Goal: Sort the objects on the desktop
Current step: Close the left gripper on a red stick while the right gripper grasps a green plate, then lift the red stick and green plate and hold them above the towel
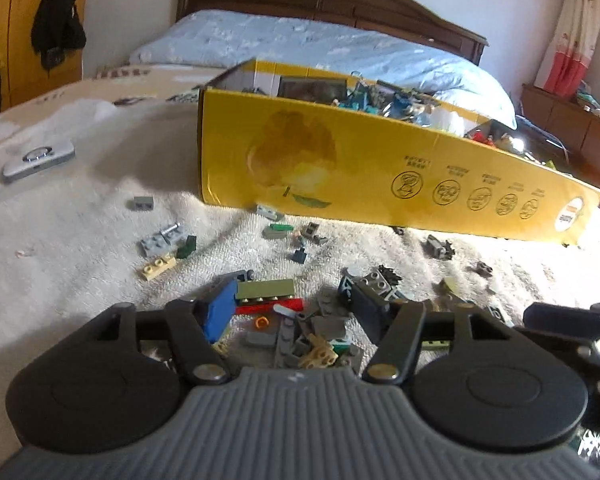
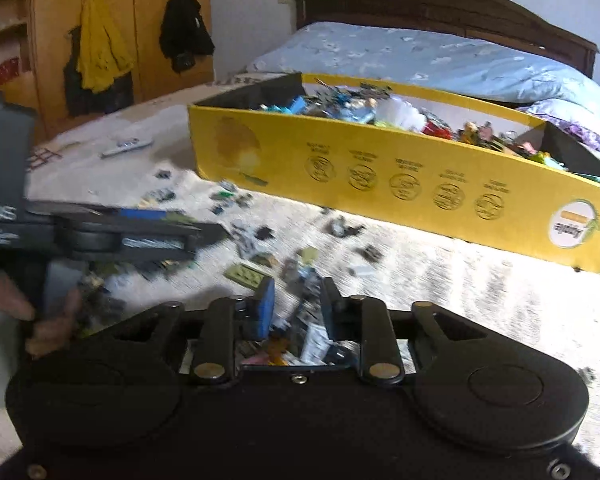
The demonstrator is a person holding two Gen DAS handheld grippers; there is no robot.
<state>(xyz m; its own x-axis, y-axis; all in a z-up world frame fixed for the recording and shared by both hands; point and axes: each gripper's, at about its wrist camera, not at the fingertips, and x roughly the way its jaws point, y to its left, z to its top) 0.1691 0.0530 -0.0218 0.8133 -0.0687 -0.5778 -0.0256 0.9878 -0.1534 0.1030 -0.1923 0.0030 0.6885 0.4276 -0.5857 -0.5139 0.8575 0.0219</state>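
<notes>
The left gripper (image 1: 296,312) hangs wide apart, holding nothing, over a heap of small bricks (image 1: 308,336) on the bed's white towel (image 1: 80,248). The heap lies dead ahead, at twelve o'clock. The right gripper (image 2: 296,308) stands narrower, too blurred to tell if loaded. The yellow box (image 1: 380,176) waits beyond at one o'clock.

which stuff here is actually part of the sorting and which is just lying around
Part of the job:
- loose plastic building bricks scattered on the white towel
- long yellow cardboard box, already holding bricks
- left tongs, open over the pile
- right tongs, open

Just lying about:
- silver remote control
- light blue quilt
- black garment on the wardrobe
</notes>
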